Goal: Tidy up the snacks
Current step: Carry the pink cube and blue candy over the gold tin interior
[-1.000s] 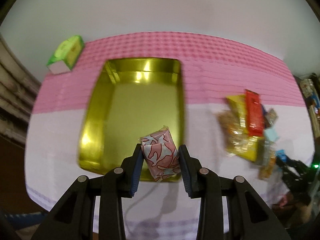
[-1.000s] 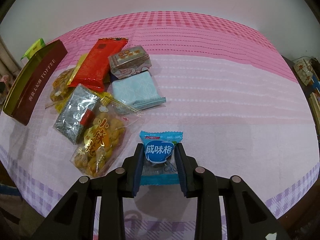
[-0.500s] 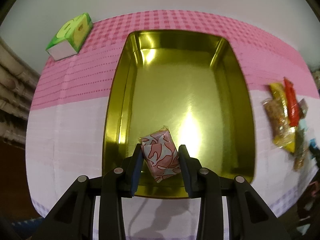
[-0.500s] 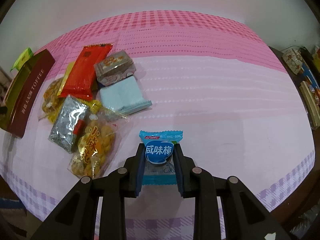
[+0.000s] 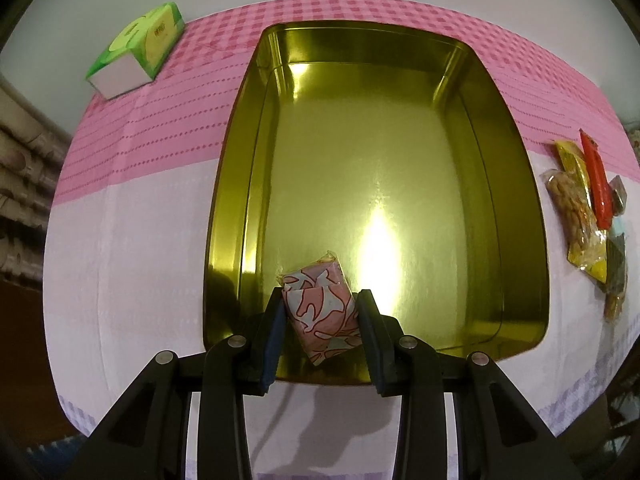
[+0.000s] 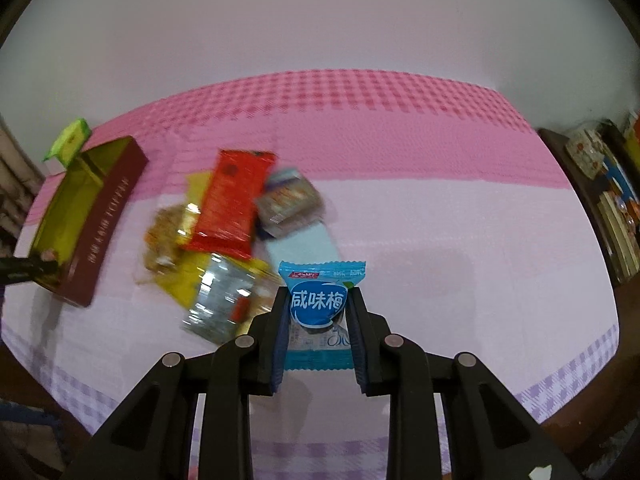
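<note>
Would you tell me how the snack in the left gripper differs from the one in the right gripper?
The pink patterned packet is blocky with folded ends; the blue plum packet is flat with crimped ends. The pink one hangs over the gold tin; the blue one is over the tablecloth. Both are pinched between shut jaws.

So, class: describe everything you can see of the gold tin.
The gold tin is a shallow rectangular tray with rounded corners, a shiny mirror-like gold inside and a maroon outer wall with lettering. It sits flat and open on the pink-and-white tablecloth. The left hand-held gripper holds a pink patterned packet at its near edge.
</note>
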The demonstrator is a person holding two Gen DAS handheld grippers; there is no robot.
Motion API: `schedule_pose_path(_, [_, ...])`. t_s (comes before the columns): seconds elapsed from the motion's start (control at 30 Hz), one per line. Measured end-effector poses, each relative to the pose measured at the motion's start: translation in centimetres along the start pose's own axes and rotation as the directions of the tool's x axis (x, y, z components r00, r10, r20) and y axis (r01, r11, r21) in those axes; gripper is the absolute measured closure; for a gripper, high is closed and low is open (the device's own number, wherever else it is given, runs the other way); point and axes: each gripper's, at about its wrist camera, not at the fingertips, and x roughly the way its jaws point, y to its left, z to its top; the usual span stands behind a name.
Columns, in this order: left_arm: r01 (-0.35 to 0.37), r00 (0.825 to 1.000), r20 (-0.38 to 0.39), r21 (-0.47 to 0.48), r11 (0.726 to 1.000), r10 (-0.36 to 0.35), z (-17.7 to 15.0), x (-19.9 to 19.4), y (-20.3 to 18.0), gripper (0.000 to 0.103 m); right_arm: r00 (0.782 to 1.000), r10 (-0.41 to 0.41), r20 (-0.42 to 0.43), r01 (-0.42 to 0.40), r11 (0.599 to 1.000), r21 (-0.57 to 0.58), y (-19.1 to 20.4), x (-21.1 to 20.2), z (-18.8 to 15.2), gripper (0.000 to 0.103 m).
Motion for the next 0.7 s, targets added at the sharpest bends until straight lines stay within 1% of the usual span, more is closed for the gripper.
schedule_pose_path(0.17, [0.006,1.000,0.009,-0.013,1.000,-0.006,0.0,-0.2,0.2,0.067,0.999,0.042,0.020,-0.041,0.997,-0.058,3.3,-0.5,1.3,0.079])
schedule_pose_path(0.3, [0.007,1.000,0.008,-0.017,1.000,-0.006,-0.2,-0.3,0.2,0.067,0.994,0.105,0.015,-0.103,0.989,-0.110,7.0,-0.5,2.4,0.079])
schedule_pose_path(0.37, [0.015,1.000,0.002,-0.034,0.999,-0.015,-0.3,-0.4,0.2,0.067,0.992,0.125,0.012,-0.122,0.983,-0.138,8.6,-0.3,2.8,0.079])
schedule_pose_path(0.47, [0.041,0.999,0.007,-0.057,0.997,-0.041,-0.5,-0.4,0.4,0.067,0.986,0.169,0.003,-0.165,0.969,-0.181,12.0,0.0,3.5,0.079])
schedule_pose_path(0.7, [0.049,0.999,0.028,-0.097,0.994,-0.046,-1.3,-0.6,0.3,0.067,0.966,0.254,-0.039,-0.256,0.937,-0.238,18.3,1.1,4.3,0.079])
